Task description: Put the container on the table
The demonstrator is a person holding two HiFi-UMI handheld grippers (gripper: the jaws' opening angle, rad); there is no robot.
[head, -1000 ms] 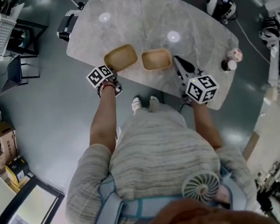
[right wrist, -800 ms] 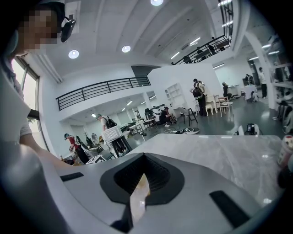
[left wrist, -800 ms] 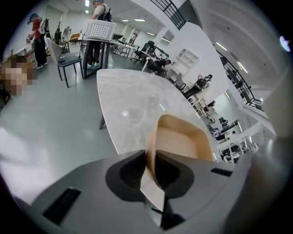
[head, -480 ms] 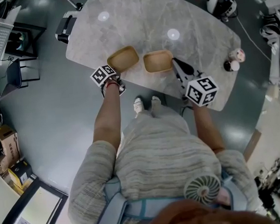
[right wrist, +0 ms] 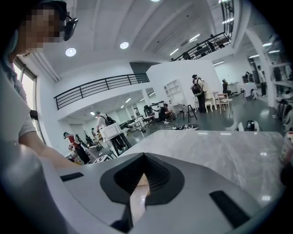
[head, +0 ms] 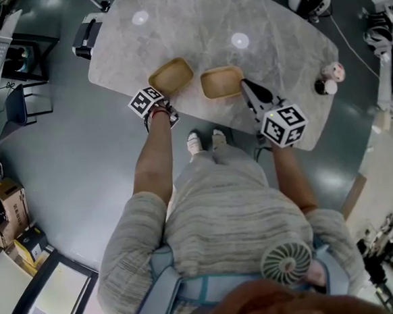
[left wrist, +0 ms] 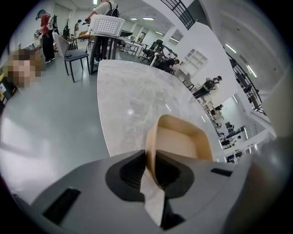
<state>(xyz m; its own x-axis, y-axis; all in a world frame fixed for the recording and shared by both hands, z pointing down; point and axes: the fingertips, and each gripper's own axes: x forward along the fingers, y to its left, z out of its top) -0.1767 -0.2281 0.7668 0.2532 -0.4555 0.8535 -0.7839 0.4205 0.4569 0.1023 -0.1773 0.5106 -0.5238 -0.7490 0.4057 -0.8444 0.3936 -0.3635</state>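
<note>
At the marble table [head: 274, 25], left gripper [left wrist: 151, 173] still clamps the left container [head: 170, 76], right gripper [right wrist: 139, 183] the right container [head: 221, 82].

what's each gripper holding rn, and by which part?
Left gripper: left tan container, clamped on its near wall. Right gripper: right tan container, on its right-side wall.
</note>
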